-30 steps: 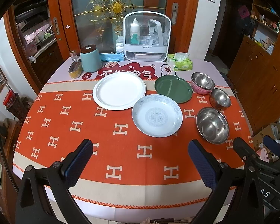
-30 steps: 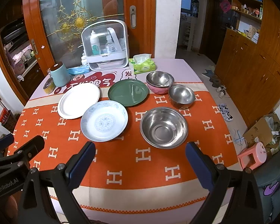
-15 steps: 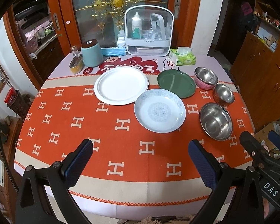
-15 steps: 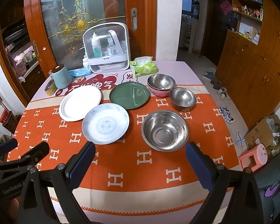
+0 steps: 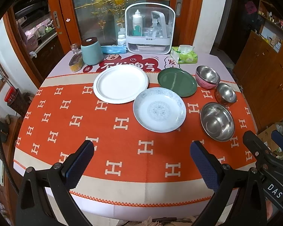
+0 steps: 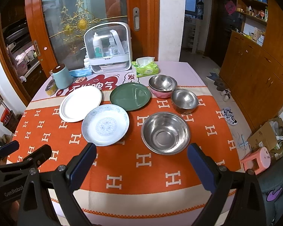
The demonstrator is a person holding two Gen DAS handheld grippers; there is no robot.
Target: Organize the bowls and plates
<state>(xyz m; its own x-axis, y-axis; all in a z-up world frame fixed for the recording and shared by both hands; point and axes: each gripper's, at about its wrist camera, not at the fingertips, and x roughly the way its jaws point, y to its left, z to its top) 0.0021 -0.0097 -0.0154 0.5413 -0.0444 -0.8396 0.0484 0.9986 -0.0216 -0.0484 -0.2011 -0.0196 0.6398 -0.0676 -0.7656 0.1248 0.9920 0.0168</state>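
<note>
The left gripper [image 5: 141,156] and the right gripper [image 6: 141,159] both hang above the near edge of the table [image 5: 122,184], jaws spread wide and empty. Nothing is touched, so the task looks to be at its opening step. Nearest the right gripper sits the large steel bowl [image 6: 165,133]; to its left lies the patterned plate [image 6: 105,124], whose far edges overlap the white plate [image 6: 80,103] on the left and the green plate [image 6: 130,96] on the right. Farther right stand the small steel bowl [image 6: 184,100] and a steel bowl nested in the pink bowl [image 6: 162,86]. A sensible next move is lowering one gripper to a rim, probably a plate's for stacking, and pinching its thin edge squarely.
</note>
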